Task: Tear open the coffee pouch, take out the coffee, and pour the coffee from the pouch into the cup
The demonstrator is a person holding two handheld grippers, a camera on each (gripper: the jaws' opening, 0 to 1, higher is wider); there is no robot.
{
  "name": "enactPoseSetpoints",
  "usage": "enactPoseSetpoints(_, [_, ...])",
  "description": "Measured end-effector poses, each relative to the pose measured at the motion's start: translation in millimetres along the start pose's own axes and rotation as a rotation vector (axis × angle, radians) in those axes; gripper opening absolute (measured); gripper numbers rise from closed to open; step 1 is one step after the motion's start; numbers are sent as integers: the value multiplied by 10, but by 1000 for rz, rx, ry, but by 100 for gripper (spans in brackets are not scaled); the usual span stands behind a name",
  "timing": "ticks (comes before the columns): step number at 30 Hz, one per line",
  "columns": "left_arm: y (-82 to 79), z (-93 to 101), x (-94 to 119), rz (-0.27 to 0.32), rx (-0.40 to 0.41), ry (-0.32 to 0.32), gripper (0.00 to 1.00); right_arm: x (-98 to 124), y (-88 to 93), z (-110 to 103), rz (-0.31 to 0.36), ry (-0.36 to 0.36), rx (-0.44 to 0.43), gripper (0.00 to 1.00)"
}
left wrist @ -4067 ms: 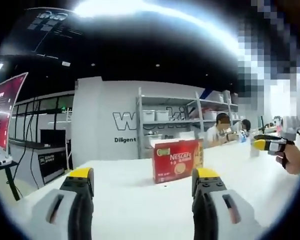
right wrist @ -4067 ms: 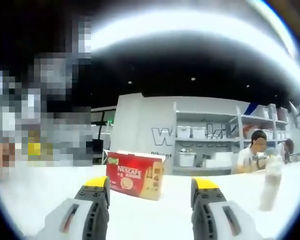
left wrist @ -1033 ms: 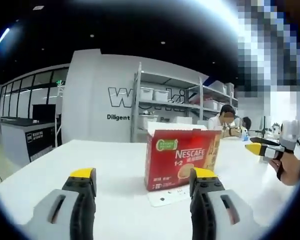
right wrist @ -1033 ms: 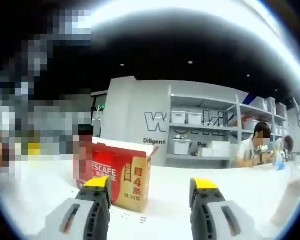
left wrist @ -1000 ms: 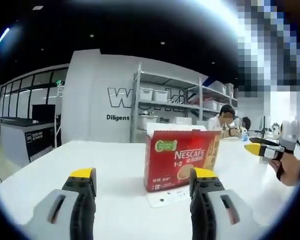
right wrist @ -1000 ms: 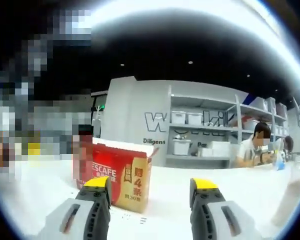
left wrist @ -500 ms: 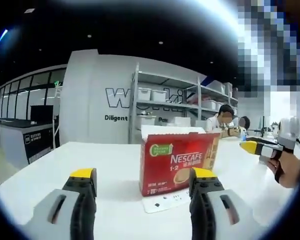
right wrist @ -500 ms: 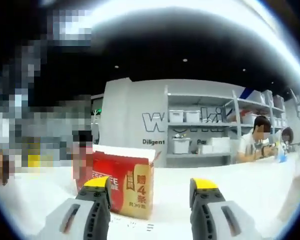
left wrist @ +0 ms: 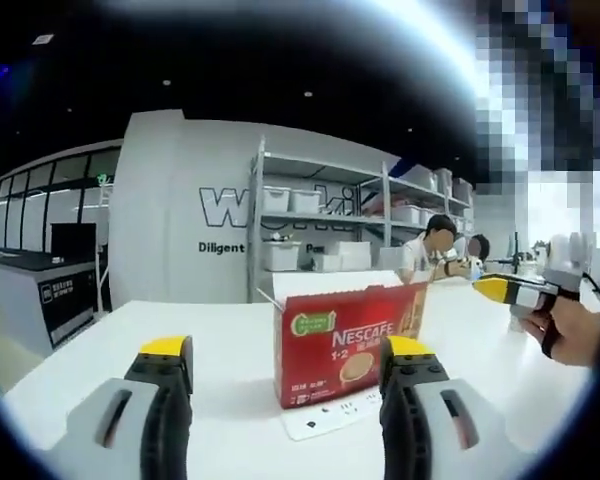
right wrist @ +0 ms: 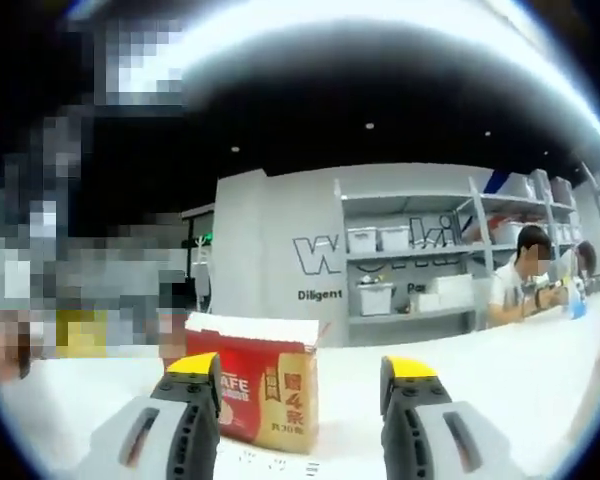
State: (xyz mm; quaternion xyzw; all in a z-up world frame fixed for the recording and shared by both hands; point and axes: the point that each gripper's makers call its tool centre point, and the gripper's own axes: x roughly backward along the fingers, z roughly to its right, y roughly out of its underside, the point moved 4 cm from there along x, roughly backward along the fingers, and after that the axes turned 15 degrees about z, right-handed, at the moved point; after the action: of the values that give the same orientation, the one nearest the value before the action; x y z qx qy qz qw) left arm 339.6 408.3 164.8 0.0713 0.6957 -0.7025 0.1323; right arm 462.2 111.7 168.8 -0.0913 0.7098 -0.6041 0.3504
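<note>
**On the white table: red coffee box ahead of both grippers, nothing gripped**

On the white table, the red cardboard Nescafé coffee box stands upright with its white top flaps open. A small white printed card lies flat on the tabletop just in front of the box, at its base.

In the left gripper view, the left gripper has its 2 grey, yellow-tipped jaws spread wide apart with nothing between them. The box sits beyond the tips, in the gap but over toward the right-hand jaw, whose yellow tip overlaps the box's lower right corner in the picture. Whether it's actually touching I can't tell, it looks like the box is a bit further off. Over at the right edge of this view a person's hand holds the right gripper, yellow tip pointing in toward the box but well apart from it.

In the right gripper view, the right gripper's jaws are also wide open and empty. Here the box is off to the left, partly behind the left-hand jaw tip, with the gap between the jaws mostly showing bare table.

Behind it all there's a grey wall with large lettering and metal shelving holding white bins, plus 2 people seated at the far end of the table.
</note>
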Motion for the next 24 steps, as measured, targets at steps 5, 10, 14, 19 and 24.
enactPoseSetpoints(5, [-53,-44,34,3,36,34,79,21,31,-52,-44,-101,-19,64])
enactPoseSetpoints(10, [-99,-87,39,-10,29,82,79,10,75,2,-69,-165,-31,63])
enactPoseSetpoints(14, [-164,-135,36,-8,17,129,78,-10,76,34,-81,-219,-41,63])
enactPoseSetpoints(19, [-255,-201,-34,-23,14,209,77,-54,103,56,-105,-305,-51,61])
enactPoseSetpoints(24, [-324,-206,-89,-47,82,312,74,-102,59,98,-126,-382,-50,61])
